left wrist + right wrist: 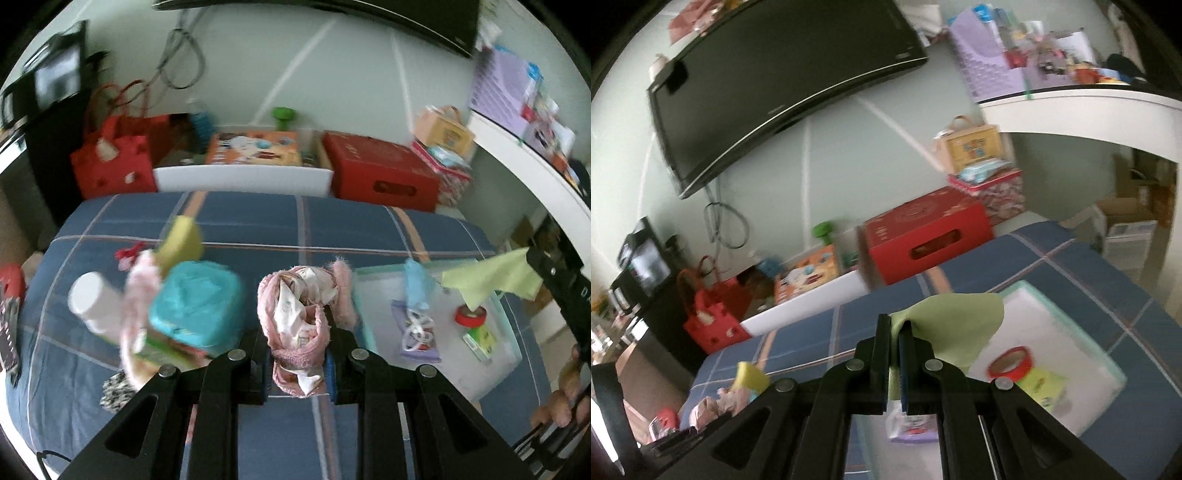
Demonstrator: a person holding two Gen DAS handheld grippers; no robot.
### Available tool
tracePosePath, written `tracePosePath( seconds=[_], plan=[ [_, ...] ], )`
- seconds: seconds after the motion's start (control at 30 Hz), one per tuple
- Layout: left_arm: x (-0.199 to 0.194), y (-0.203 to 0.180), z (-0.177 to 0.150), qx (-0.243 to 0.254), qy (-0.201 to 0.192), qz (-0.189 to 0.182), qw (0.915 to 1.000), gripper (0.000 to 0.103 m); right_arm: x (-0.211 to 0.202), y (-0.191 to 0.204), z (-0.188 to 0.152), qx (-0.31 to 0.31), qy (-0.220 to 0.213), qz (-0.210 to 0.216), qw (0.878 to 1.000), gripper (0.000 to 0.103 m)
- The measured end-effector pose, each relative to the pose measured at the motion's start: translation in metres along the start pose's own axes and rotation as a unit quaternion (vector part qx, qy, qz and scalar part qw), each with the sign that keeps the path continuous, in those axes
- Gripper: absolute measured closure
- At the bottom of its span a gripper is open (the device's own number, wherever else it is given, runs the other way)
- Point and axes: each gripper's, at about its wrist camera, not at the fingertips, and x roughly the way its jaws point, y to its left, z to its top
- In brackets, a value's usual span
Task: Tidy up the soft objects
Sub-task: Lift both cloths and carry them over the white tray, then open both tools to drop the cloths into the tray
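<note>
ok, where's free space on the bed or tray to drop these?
Free: tray floor between purple packet and red tape roll; blanket between tray and red box. Crowded: bed's left side around teal container and white bottle.

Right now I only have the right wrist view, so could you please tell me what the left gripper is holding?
Observer: The left gripper is shut on a pink fuzzy cloth bunched around a white printed lining.
Operator: Thank you. Is there anything in the white tray that my own gripper hides from me?
Observer: Yes, a light blue fluffy item lies near the back of the white tray, above the purple packet.
Operator: And what stands to the left of that cloth?
Observer: A teal-lidded container, with a white cylinder beyond it on the blue plaid bedcover.
</note>
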Motion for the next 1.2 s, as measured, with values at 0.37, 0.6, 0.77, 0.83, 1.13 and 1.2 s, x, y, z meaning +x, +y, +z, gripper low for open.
tracePosePath(
  seconds=[0.37,0.6,0.77,0.83,1.13,1.2],
  plan=[
    [0.039,-0.088,-0.005,0.096,0.026,-0.048,0.9939,0.08,-0.001,-0.053,0.011,0.021,-0.019,-0.11,0.994,0.099],
    [0.061,-0.123,-0.023,0.141,0.055,-0.086,0.9848,0.08,0.007,-0.077,0.011,0.032,-0.015,-0.143,0.989,0.099],
    [0.08,-0.136,-0.04,0.156,0.1,-0.092,0.9784,0.08,0.024,-0.095,0.001,0.055,0.024,-0.148,0.987,0.099],
    [0.088,-0.137,-0.046,0.156,0.118,-0.091,0.9765,0.08,0.031,-0.102,-0.004,0.065,0.046,-0.155,0.985,0.099],
    [0.109,-0.137,-0.057,0.155,0.15,-0.072,0.9738,0.08,0.054,-0.124,-0.025,0.101,0.121,-0.175,0.972,0.099],
    [0.114,-0.134,-0.057,0.151,0.153,-0.068,0.9743,0.08,0.058,-0.127,-0.03,0.108,0.133,-0.177,0.969,0.097]
  ],
)
